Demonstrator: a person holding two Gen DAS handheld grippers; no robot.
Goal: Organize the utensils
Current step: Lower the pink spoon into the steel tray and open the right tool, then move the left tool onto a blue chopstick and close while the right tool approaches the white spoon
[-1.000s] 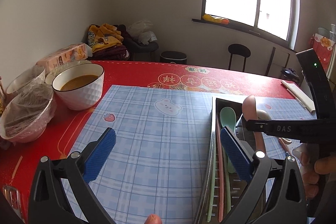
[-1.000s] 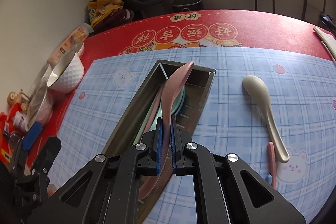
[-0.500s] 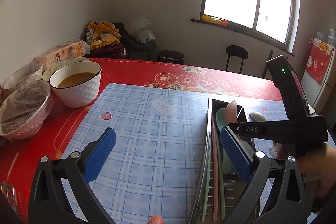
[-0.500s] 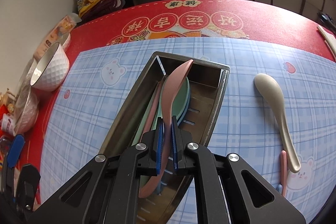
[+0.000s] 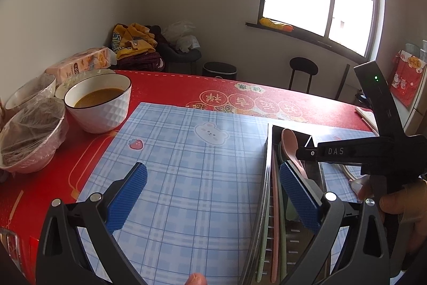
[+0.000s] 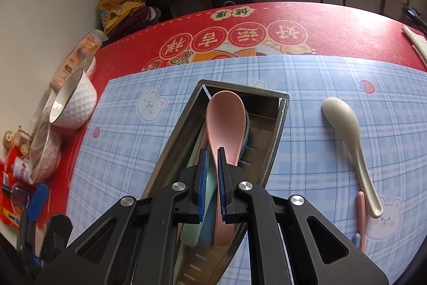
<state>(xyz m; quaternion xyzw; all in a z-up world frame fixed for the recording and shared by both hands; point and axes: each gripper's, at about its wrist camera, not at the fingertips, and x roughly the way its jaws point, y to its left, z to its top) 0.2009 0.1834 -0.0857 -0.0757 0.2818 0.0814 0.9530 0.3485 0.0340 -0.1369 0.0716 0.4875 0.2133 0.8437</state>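
Pink spoon (image 6: 225, 122), beige spoon (image 6: 347, 140), blue plaid mat (image 6: 320, 87)

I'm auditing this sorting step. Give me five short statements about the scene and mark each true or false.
1. The right gripper is closed on the pink spoon. True.
2. The left gripper holds a spoon. False: its jaws are wide open with nothing between them, above the plaid mat.
3. The beige spoon lies inside the metal tray. False: it lies on the plaid mat, beside the tray.
4. The white bowl holds a brownish liquid. True.
5. The pink spoon's bowl end is over the tray. True.
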